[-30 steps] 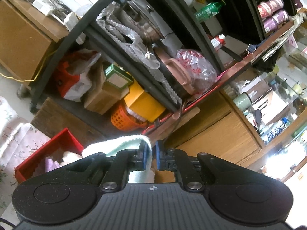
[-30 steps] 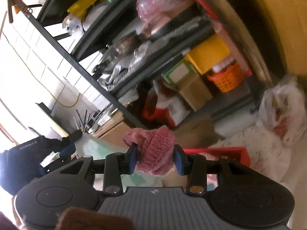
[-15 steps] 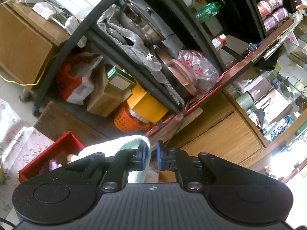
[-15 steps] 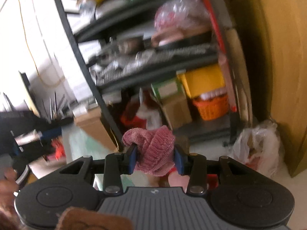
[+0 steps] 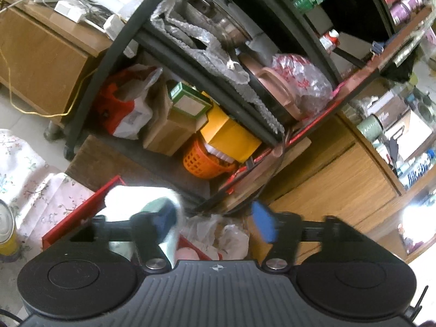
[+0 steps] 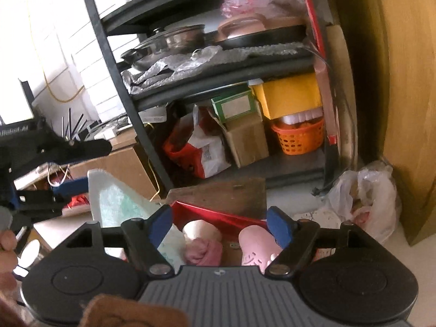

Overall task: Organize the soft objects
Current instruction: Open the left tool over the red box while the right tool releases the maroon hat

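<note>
Over a red box (image 5: pixel 81 218) my left gripper (image 5: pixel 215 220) is opening, its jaws wide apart. A white and pale green towel (image 5: pixel 141 204) lies against the left finger, and the pads do not press it. My right gripper (image 6: pixel 220 226) is also opening, with nothing between its pads. Below it, inside the red box (image 6: pixel 218 218), lies a pink knitted piece (image 6: pixel 203 248) beside a cream ball (image 6: pixel 199 229) and a pink soft shoe (image 6: pixel 259 245). In the right wrist view the towel (image 6: pixel 117 204) hangs by the left gripper (image 6: pixel 79 166).
A black shelf rack (image 6: pixel 218 81) stands behind the box with pans, cardboard boxes and an orange basket (image 6: pixel 299 136). A plastic bag (image 6: pixel 365 199) lies on the floor by a wooden cabinet (image 6: pixel 395 109). A floral cloth (image 5: pixel 32 179) and a yellow tin (image 5: pixel 6 231) sit at left.
Both grippers have opened. The pink knitted piece left the right jaws and now lies in the red box. The towel is freed from the left pads. The right view swung to the right.
</note>
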`<move>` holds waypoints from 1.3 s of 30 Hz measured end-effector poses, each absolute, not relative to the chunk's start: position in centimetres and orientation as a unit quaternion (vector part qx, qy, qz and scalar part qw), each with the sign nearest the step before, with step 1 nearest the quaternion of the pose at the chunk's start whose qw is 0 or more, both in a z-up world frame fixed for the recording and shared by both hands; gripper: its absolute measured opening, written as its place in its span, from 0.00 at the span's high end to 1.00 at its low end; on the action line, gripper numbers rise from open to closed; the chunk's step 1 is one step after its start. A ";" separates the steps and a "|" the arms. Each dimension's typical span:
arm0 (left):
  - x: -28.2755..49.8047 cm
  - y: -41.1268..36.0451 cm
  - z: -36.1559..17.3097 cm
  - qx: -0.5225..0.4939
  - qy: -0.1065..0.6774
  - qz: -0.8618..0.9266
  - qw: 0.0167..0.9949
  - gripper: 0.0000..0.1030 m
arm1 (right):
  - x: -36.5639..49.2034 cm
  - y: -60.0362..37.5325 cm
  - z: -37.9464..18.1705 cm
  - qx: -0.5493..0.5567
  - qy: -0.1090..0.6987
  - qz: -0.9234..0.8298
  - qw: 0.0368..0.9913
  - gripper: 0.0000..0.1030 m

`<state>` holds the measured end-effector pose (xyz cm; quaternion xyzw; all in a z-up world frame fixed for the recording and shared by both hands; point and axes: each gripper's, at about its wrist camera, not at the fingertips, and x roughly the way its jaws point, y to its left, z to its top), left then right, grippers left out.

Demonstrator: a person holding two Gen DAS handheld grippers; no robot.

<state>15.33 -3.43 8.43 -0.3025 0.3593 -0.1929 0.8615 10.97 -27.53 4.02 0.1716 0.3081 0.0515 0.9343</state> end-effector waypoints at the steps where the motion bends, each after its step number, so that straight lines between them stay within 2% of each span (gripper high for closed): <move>1: 15.2 -3.6 8.5 -0.298 0.362 -0.196 0.861 0.22 | 10.9 -27.6 4.1 0.178 0.309 0.055 0.933 0.53; 5: 14.7 -4.1 9.0 -0.293 0.376 -0.206 0.854 0.12 | 10.0 -27.9 4.7 0.187 0.303 0.059 0.932 0.53; 8: 14.3 -5.0 9.1 -0.271 0.384 -0.224 0.853 0.11 | 9.3 -27.9 5.2 0.189 0.297 0.063 0.934 0.52; 11: 14.2 -6.6 8.9 -0.237 0.403 -0.271 0.842 0.05 | 8.9 -27.9 5.5 0.192 0.293 0.065 0.934 0.52; 15: 15.6 -9.4 7.0 -0.186 0.465 -0.269 0.823 0.07 | 8.5 -28.6 5.8 0.192 0.286 0.052 0.937 0.52; 18: 17.5 -9.4 7.0 -0.206 0.511 -0.245 0.797 0.09 | 8.2 -29.9 5.4 0.180 0.293 0.025 0.939 0.52; 23: 17.5 -9.8 9.9 -0.145 0.506 -0.214 0.823 0.07 | 8.2 -33.4 5.0 0.245 0.299 0.014 0.922 0.52; 27: 15.1 -8.7 11.5 -0.151 0.475 -0.204 0.843 0.07 | 7.6 -34.1 5.3 0.259 0.296 0.020 0.919 0.52; 39: 8.0 -3.5 6.2 -0.185 0.463 -0.153 0.853 0.06 | 4.5 -28.6 5.2 0.192 0.321 0.084 0.924 0.51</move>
